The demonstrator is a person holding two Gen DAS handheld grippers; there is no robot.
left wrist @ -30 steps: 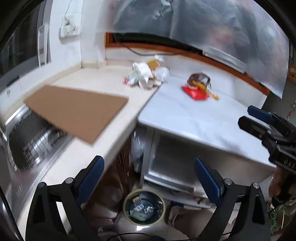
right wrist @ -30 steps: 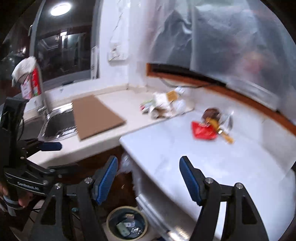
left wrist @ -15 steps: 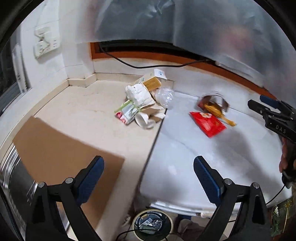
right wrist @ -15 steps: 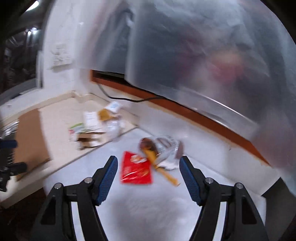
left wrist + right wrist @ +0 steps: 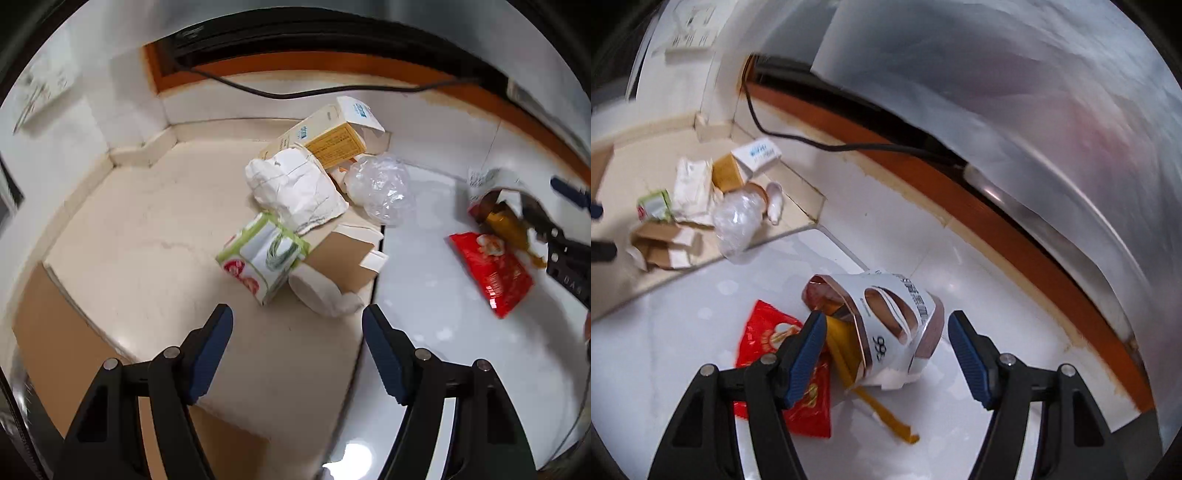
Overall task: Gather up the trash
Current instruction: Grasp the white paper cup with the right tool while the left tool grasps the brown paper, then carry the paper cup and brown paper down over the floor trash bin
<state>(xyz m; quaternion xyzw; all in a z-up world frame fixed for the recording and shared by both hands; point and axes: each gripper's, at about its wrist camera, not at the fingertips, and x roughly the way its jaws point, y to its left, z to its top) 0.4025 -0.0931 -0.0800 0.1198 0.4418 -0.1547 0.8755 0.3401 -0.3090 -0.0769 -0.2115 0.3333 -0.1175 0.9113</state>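
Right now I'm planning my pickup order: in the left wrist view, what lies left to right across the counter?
Brown cardboard sheet → green tissue pack → crumpled clear plastic → red snack wrapper → right gripper at the edge.

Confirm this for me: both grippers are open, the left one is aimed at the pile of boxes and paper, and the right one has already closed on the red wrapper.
Not closed. The right wrist view shows the right gripper open, its jaws either side of a crumpled white label with the red wrapper beside it. The rest holds: the left gripper is open, facing the pile.
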